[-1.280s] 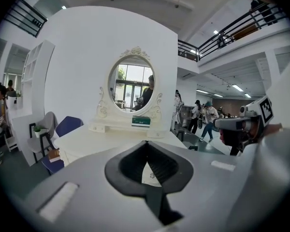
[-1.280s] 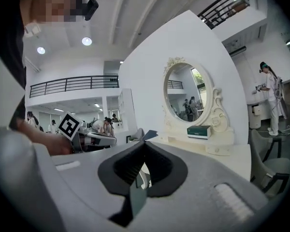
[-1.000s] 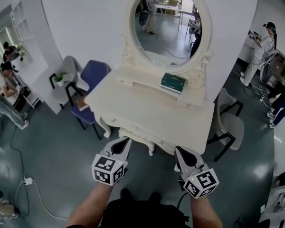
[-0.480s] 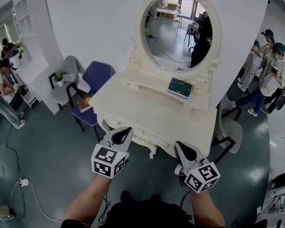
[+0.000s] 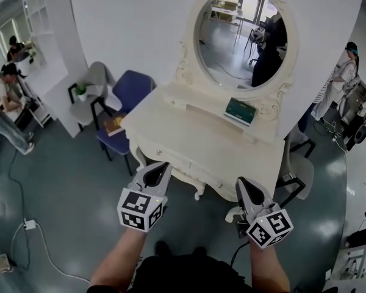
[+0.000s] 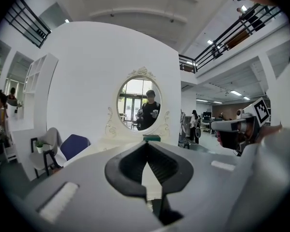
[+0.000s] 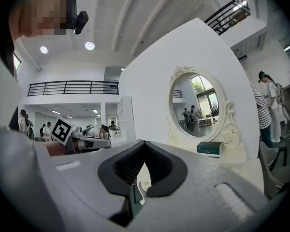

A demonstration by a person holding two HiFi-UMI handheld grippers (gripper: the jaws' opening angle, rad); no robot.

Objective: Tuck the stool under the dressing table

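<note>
The cream dressing table [image 5: 189, 139] stands against the white wall, with an oval mirror [image 5: 247, 35] and a green box [image 5: 242, 110] on its top. My left gripper [image 5: 161, 166] hangs shut and empty just before the table's front edge. My right gripper [image 5: 241, 183] is also shut and empty, near the front right. A small cream piece [image 5: 231, 214] shows low beside the right gripper; I cannot tell whether it is the stool. In the left gripper view the gripper [image 6: 146, 146] points level at the mirror [image 6: 137, 103]. In the right gripper view the gripper [image 7: 142, 148] has the green box [image 7: 209, 148] ahead to its right.
A blue chair [image 5: 125, 99] and a grey chair [image 5: 91, 81] stand left of the table, another grey chair [image 5: 299, 166] to its right. A cable and power strip [image 5: 25, 224] lie on the floor at left. People stand at both sides of the room.
Both grippers have risen a little in front of the table, still shut. The right one has shifted slightly right. A person at the right has walked on.
</note>
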